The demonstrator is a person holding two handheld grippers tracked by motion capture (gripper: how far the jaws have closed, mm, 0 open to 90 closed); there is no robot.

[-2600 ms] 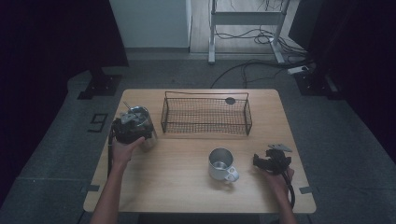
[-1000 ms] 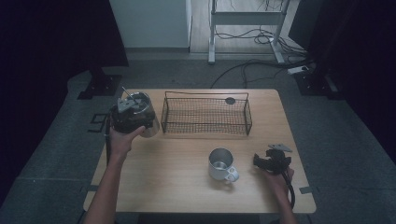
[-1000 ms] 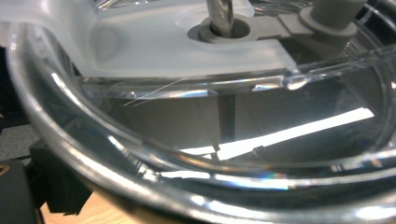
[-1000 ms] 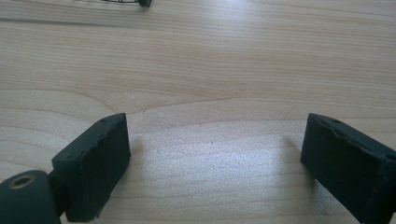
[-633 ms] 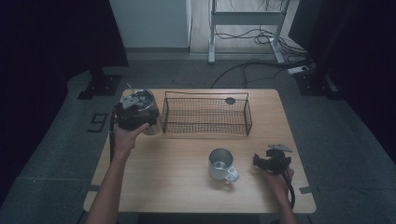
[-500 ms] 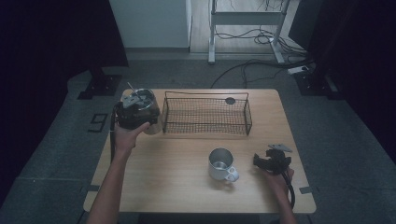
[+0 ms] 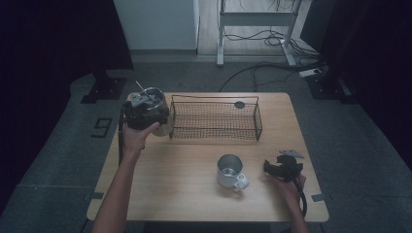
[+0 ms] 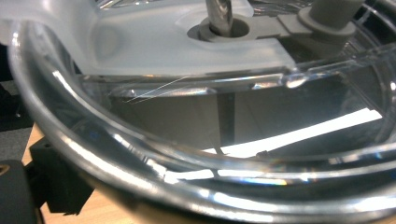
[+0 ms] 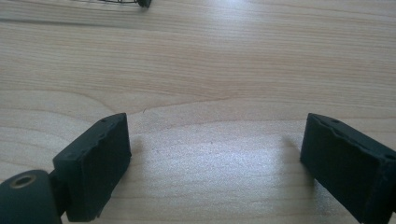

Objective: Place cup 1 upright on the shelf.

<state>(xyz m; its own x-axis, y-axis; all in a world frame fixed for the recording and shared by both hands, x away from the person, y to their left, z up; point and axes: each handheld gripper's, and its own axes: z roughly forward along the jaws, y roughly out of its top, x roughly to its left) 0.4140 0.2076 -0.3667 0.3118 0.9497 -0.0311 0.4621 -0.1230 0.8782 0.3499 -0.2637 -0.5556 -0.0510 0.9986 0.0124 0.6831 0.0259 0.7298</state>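
Observation:
A steel tumbler (image 7: 156, 98) with a clear lid (image 8: 187, 42) and a metal straw (image 8: 219, 11) hangs above the table's far left corner, just left of the wire basket (image 7: 216, 98). My left gripper (image 7: 147, 113) is shut on it; one black finger (image 8: 56, 191) shows at the lid's lower left. A steel mug (image 7: 231, 171) stands on the table at front centre. To its right my right gripper (image 7: 274, 167) lies low on the wood, open. Its jaws have just been closing a little, with bare wood between them (image 9: 215, 163).
The black wire basket stands along the back of the wooden table (image 7: 170, 189), with a small black disc (image 7: 239, 104) at its far right end. Cables and a metal frame lie on the floor beyond the table.
My left gripper has carried the tumbler up and away from me, closer to the basket's left end. The right gripper and the mug have stayed where they were.

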